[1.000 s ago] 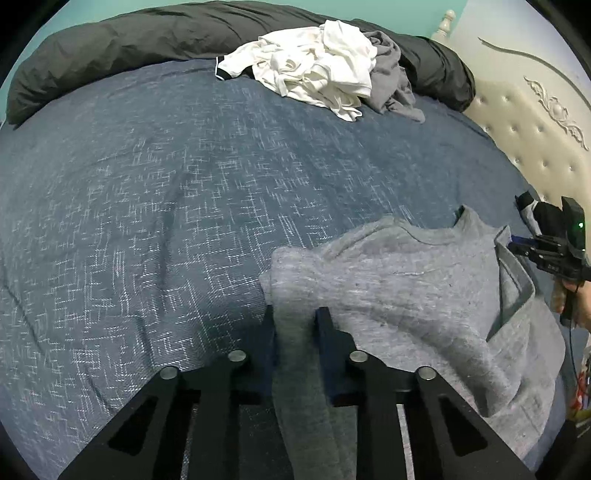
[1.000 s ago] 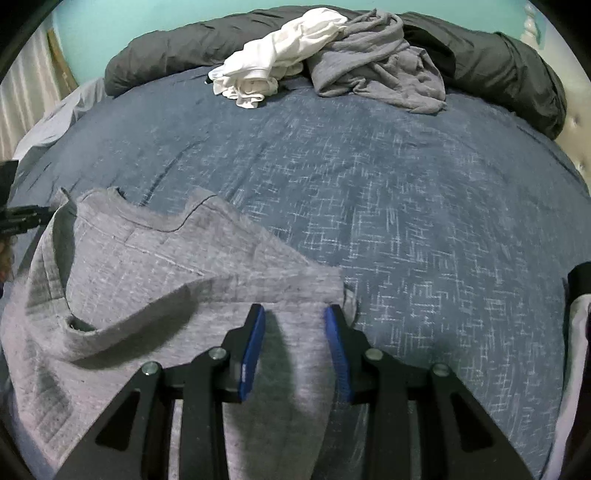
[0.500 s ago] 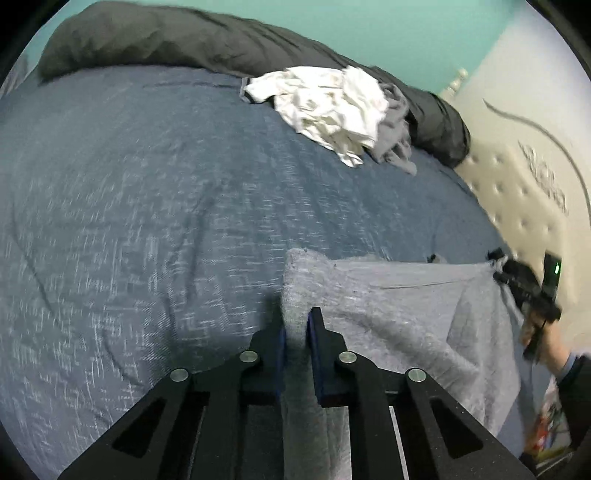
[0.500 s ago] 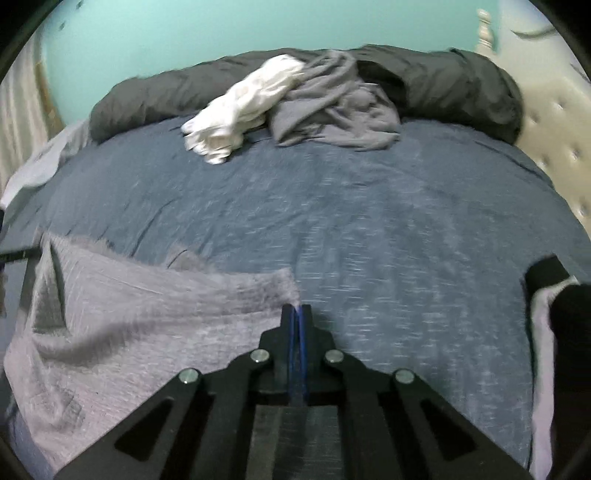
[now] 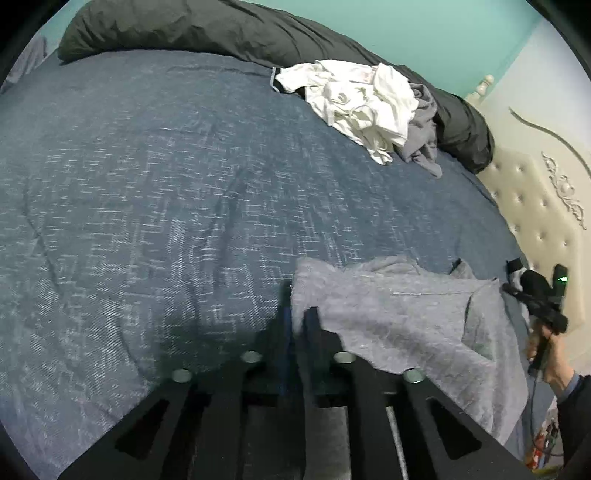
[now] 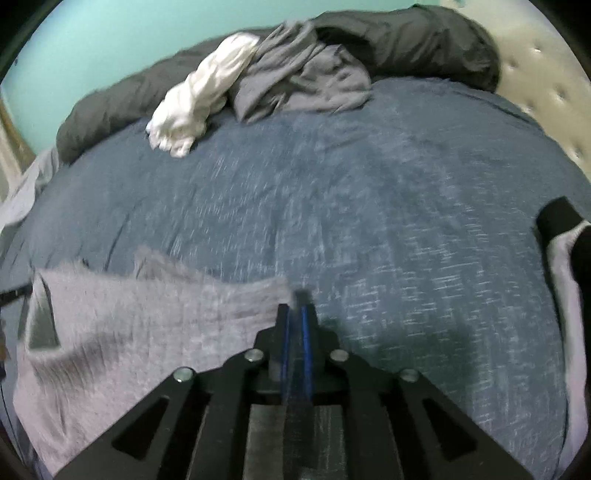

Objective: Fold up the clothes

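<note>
Two low wrist views across one shared bed (image 5: 166, 184), toward its far clothes pile (image 6: 258, 74).

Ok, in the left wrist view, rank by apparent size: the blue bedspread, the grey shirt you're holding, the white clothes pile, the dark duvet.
1. Blue bedspread, by far.
2. Grey shirt and dark duvet: too close to call; the shirt sits nearest the camera, which inflates it.
3. White clothes pile, smallest, though it lies farthest away.

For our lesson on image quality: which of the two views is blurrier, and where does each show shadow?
Right wrist view: blurrier, grey shirt smeared, shadow beside the right gripper. Left wrist view: sharper, shadow on the bedspread by the left gripper.
</note>
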`<state>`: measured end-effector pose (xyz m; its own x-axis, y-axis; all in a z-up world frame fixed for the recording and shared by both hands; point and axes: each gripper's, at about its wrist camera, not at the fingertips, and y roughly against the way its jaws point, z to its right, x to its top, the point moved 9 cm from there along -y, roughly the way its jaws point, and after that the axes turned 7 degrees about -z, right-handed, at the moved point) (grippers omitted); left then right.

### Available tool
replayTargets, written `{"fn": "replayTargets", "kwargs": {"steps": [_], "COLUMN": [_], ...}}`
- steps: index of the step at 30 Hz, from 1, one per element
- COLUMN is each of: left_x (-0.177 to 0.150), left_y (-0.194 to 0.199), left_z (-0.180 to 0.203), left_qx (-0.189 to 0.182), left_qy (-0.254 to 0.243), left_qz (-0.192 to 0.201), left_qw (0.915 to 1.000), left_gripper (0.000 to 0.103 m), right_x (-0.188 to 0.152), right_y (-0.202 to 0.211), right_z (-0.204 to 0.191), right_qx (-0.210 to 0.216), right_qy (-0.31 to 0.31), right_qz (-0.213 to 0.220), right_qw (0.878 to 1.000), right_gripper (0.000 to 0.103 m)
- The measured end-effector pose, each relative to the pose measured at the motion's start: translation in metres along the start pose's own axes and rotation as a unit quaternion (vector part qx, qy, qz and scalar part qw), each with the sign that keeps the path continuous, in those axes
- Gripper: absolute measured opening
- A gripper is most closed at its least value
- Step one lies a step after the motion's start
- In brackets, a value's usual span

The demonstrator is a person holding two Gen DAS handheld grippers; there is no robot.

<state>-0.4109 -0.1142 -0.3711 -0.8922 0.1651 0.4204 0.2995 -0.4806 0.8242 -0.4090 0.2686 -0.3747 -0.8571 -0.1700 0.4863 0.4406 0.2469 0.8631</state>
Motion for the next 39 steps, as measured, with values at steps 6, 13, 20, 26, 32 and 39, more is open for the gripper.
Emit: {"fn": "replayTargets", "kwargs": {"steps": [6, 13, 20, 26, 32, 39], "left_x": [-0.007, -0.037, -0.062, -0.070, -0.070, -0.071], "left_y": [0.015, 0.037, 0.044, 0.050, 0.054, 0.058], "left_z": [0.011, 0.030, 0.041, 0.048, 0.050, 0.053], "left_qx": [0.016, -0.003, -0.025, -0.029, -0.041, -0.055], "left_qy": [-0.006, 0.011, 0.019, 0.005, 0.005, 0.006], "left_qz": [0.024, 0.069, 0.081, 0.089, 0.093, 0.098], "left_qw": [0.9996, 0.9975, 0.9962, 0.9956, 0.9948, 0.9937], "left_gripper": [0.028, 0.028, 0.029, 0.036, 0.039, 0.039], "right_x": [-0.001, -0.022, -0.041, -0.063, -0.082, -0.097], "right_y": [0.008, -0.006, -0.013, -0.015, -0.021, -0.029], "right_z": [-0.060, -0.164, -0.210, -0.230, -0.238, -0.237], "right_qx": [0.069, 0.136, 0.125, 0.109, 0.088, 0.063], "right_qy": [0.073, 0.153, 0.183, 0.198, 0.207, 0.220], "right_qz": [-0.024, -0.086, -0.106, -0.121, -0.131, -0.125], "right_qw": [0.995, 0.975, 0.969, 0.967, 0.966, 0.965], "right_gripper": [0.035, 0.036, 0.036, 0.036, 0.048, 0.039]}}
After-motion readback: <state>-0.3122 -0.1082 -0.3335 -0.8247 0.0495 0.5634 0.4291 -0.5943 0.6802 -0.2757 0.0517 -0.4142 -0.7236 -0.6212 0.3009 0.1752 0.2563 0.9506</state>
